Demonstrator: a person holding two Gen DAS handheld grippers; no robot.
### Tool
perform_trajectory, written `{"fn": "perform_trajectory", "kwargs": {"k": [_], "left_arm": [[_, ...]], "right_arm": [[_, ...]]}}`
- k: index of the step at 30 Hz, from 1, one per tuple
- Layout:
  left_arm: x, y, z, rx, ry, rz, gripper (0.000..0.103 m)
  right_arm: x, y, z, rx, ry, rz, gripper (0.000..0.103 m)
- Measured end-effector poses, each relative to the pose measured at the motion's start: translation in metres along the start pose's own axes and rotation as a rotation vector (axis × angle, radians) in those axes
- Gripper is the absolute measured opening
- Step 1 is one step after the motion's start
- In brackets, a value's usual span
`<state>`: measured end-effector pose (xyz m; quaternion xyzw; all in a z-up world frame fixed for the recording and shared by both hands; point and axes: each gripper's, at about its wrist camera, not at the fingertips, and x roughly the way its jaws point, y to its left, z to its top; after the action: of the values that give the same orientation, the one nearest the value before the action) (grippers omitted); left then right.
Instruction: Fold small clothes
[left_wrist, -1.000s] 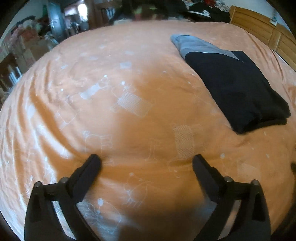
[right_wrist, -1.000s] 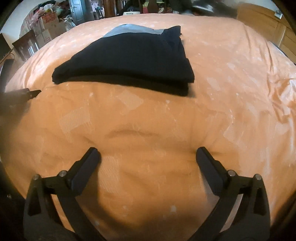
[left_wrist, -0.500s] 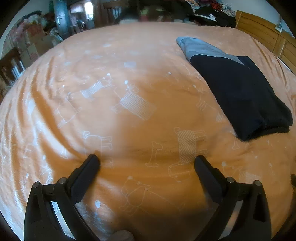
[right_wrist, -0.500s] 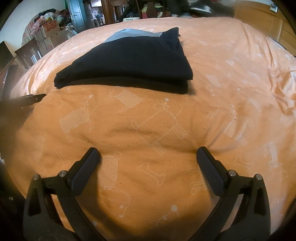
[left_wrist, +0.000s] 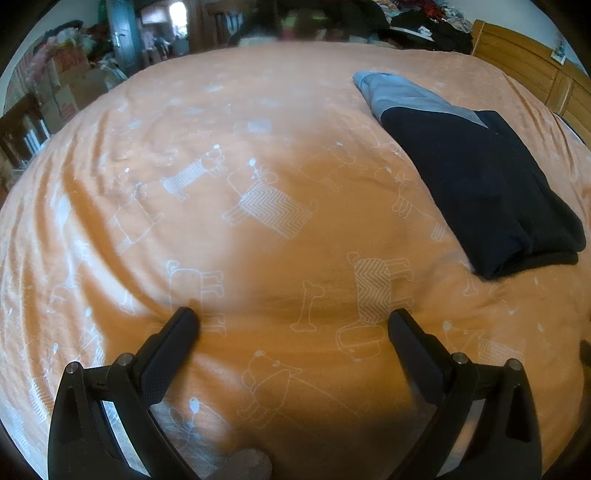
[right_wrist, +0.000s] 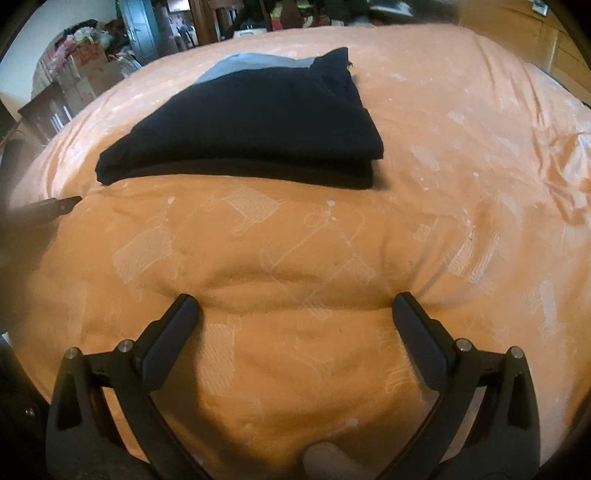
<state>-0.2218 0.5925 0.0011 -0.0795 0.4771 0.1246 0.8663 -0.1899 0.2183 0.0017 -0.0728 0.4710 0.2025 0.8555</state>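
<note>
Left wrist view: the left gripper (left_wrist: 291, 321) has its jaws wide apart over the orange bed (left_wrist: 184, 129); the folded dark garment (left_wrist: 480, 184) lies to the right, well apart.

Right wrist view: the right gripper (right_wrist: 295, 310) also has its jaws apart and empty; the garment (right_wrist: 251, 122) lies ahead, apparently set down finished.

Blurred clutter (left_wrist: 92, 74) beyond the bed (doorway side), contents unreadable.

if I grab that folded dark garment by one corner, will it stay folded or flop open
The folded dark garment looks like soft cloth in loose stacked layers, so it would probably droop and unfold from one corner. It likely slides poorly on the orange bedcover, which is soft and wrinkled. Lifting with both open grippers seems safer.
</note>
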Motion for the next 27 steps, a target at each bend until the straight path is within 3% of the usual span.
{"fn": "perform_trajectory", "kwargs": {"k": [5, 8, 12, 14, 17, 20, 27], "left_arm": [[-0.011, -0.001, 0.006, -0.009, -0.02, -0.009, 0.103], [-0.042, -0.009, 0.016, 0.0, -0.101, 0.001, 0.103], [-0.129, -0.035, 0.041, 0.063, -0.326, 0.002, 0.103], [-0.19, -0.05, 0.053, 0.09, -0.482, 0.005, 0.103], [-0.258, -0.066, 0.055, 0.109, -0.643, 0.012, 0.103], [-0.288, -0.072, 0.055, 0.093, -0.649, -0.028, 0.103], [-0.319, -0.083, 0.043, 0.031, -0.634, -0.019, 0.103]], "right_arm": [[-0.01, 0.002, 0.015, 0.001, 0.036, -0.027, 0.103], [-0.04, 0.001, 0.032, 0.015, -0.037, -0.058, 0.103], [-0.116, 0.012, 0.068, 0.003, -0.227, -0.099, 0.103], [-0.17, 0.025, 0.085, -0.028, -0.361, -0.136, 0.103], [-0.238, 0.043, 0.094, -0.03, -0.55, -0.213, 0.103], [-0.251, 0.041, 0.104, 0.024, -0.494, -0.152, 0.103], [-0.24, 0.046, 0.104, 0.039, -0.382, -0.215, 0.103]]}}
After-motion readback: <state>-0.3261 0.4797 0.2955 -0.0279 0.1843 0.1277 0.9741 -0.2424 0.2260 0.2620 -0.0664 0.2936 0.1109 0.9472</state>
